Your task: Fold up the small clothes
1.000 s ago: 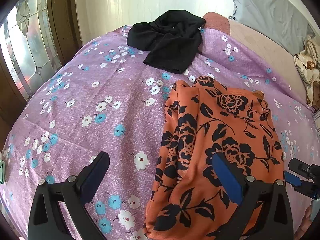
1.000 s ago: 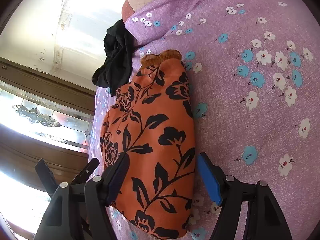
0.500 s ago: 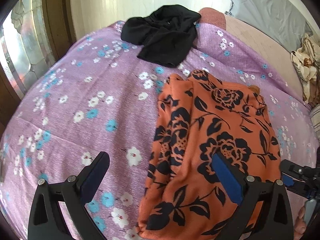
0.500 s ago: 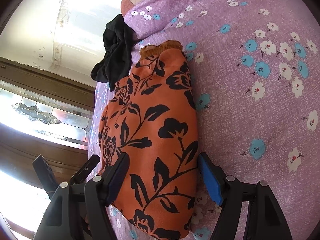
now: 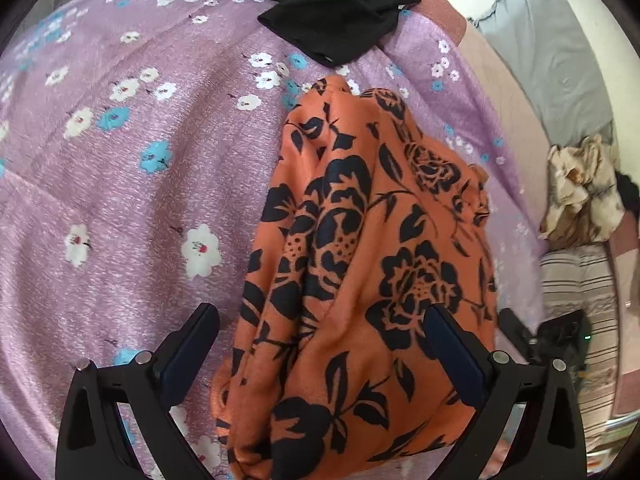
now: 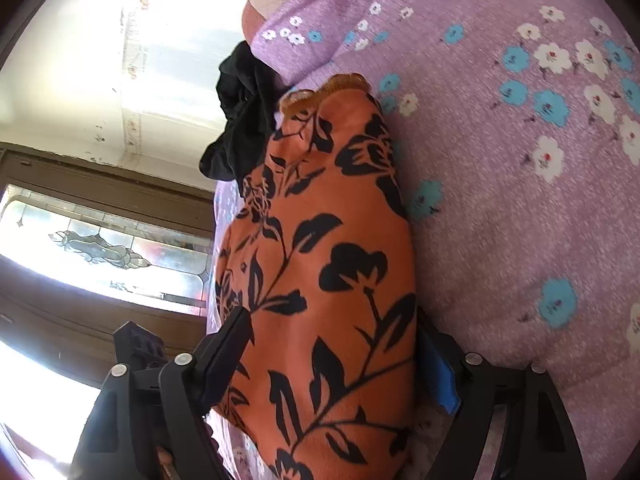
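Orange floral garment (image 5: 372,264) lies lengthwise on the purple flowered bedsheet (image 5: 132,184), black clothing (image 5: 332,8) beyond. Left gripper (image 5: 320,344) jaws gape; right gripper (image 6: 340,360) jaws are opening astride its near end, apparently before gripping for a fold.

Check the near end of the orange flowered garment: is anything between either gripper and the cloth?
Nothing visible. The orange garment lies directly between the fingers of the left gripper, and of the right gripper, whose jaws are opening. The black garment sits apart at the far end on the purple bedsheet.
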A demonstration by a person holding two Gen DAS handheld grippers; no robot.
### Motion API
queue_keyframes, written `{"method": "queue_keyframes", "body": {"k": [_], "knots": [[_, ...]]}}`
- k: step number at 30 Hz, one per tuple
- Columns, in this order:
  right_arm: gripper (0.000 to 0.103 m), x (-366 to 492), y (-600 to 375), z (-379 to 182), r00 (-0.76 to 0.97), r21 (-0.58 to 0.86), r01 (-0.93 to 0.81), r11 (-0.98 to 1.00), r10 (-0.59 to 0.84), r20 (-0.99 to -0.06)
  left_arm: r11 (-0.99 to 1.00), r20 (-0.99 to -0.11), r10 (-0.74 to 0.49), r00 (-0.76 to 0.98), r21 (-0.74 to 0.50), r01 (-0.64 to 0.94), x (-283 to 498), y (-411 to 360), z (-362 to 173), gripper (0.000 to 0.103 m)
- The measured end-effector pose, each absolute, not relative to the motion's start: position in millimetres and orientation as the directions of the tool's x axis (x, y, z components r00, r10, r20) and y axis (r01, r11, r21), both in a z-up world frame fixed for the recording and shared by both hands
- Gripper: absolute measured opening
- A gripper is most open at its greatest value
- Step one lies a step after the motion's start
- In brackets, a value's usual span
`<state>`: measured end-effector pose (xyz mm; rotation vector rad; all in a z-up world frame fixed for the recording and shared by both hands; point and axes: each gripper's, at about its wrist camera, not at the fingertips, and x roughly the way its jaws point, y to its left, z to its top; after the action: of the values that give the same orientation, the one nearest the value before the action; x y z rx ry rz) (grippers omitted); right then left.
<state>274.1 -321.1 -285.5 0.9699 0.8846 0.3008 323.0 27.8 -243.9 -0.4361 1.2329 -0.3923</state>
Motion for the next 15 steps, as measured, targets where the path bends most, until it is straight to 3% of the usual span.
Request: {"method": "queue_keyframes", "body": {"k": [4, 6, 7, 11, 15], "knots": [[0.084, 278.8, -308.2, -283.2, 0.637, 0.795, 0.090, 0.599, 0.579, -0.509, 0.816, -0.778, -0.570, 0.262, -0.575, 0.068, 318.9, 21.4, -245.3, 0.100], [0.082, 279.5, -302.5, -281.9, 0.638, 0.789, 0.067, 0.611, 0.582, -0.505, 0.842, -0.800, -0.537, 0.269, -0.530, 0.106, 316.1, 12.4, -242.0, 0.096], [0.076, 279.4, -298.0, -281.2, 0.635, 0.779, 0.065, 0.623, 0.576, -0.514, 0.855, -0.810, -0.517, 0.275, -0.505, 0.119, 314.3, 9.3, -240.8, 0.093], [0.054, 277.1, -294.3, -280.5, 0.647, 0.756, 0.074, 0.650, 0.546, -0.532, 0.870, -0.817, -0.487, 0.307, -0.485, 0.089, 310.1, 13.3, -238.9, 0.062], [0.045, 272.4, -293.6, -267.8, 0.667, 0.735, 0.051, 0.676, 0.524, -0.529, 0.871, -0.807, -0.485, 0.337, -0.481, 0.102, 308.4, 18.0, -233.6, 0.046]]}}
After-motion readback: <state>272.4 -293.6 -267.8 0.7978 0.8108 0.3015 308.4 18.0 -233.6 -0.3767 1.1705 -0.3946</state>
